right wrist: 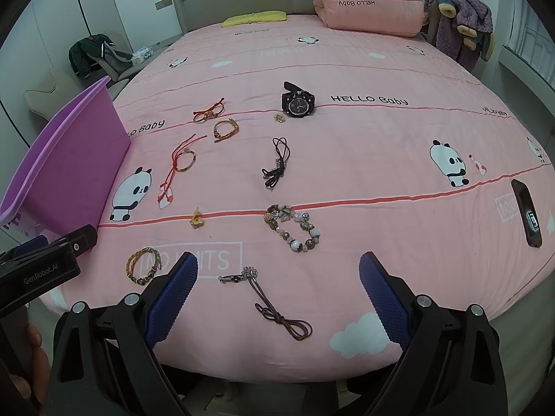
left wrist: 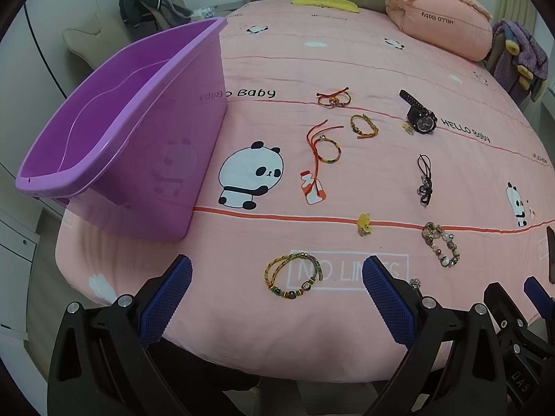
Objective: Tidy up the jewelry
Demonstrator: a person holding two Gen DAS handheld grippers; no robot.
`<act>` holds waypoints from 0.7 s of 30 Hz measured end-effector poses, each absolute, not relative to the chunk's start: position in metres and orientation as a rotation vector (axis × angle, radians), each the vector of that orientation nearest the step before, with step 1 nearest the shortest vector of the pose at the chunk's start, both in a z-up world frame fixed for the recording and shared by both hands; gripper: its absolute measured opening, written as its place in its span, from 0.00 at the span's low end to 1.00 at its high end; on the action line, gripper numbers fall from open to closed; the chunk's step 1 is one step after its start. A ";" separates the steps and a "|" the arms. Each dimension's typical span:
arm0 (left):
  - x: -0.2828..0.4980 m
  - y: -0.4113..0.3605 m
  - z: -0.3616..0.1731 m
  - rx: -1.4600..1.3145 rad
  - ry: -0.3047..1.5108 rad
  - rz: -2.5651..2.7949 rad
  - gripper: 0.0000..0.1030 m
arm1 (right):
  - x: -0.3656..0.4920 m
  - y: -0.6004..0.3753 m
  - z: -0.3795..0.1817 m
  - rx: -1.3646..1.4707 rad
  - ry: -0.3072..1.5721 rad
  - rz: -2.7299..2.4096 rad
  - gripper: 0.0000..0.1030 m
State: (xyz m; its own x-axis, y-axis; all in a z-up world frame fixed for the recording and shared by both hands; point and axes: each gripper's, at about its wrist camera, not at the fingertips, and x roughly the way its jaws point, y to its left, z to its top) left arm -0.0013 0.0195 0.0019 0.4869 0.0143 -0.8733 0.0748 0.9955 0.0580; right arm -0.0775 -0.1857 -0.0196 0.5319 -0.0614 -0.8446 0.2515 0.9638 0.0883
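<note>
Several pieces of jewelry lie spread on the pink bed sheet (left wrist: 381,69). A purple bin (left wrist: 118,131) stands at the left. My left gripper (left wrist: 277,298) is open, hovering over a yellow woven bracelet (left wrist: 295,277) at the near edge. My right gripper (right wrist: 277,298) is open above a brown cord with a charm (right wrist: 274,305). A beaded bracelet (right wrist: 295,228), a black cord (right wrist: 275,166), a black watch (right wrist: 298,102), a yellow charm (right wrist: 197,221), a red cord bracelet (right wrist: 180,163) and two small bracelets (right wrist: 208,111) lie farther out.
A pink pillow (right wrist: 367,7) and a yellow cloth (right wrist: 255,17) lie at the headboard end. A black remote (right wrist: 527,211) lies at the bed's right edge. A chair with clothes (right wrist: 461,20) stands at the right, another (right wrist: 93,55) at the left.
</note>
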 end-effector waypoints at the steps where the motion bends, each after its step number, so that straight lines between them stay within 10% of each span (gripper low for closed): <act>1: -0.001 0.019 0.002 0.093 1.063 -0.037 0.94 | -0.078 -0.186 -0.020 0.210 0.994 -0.188 0.87; 21: 0.001 0.026 -0.018 0.095 1.088 -0.061 0.94 | -0.084 -0.192 -0.043 0.203 1.019 -0.177 0.87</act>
State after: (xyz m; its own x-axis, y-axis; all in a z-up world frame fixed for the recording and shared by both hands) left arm 0.0006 0.0259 -0.0181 0.4634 -0.0023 -0.8862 0.0962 0.9942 0.0477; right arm -0.0836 -0.1921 -0.0435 0.5131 -0.0522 -0.8567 0.2405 0.9669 0.0852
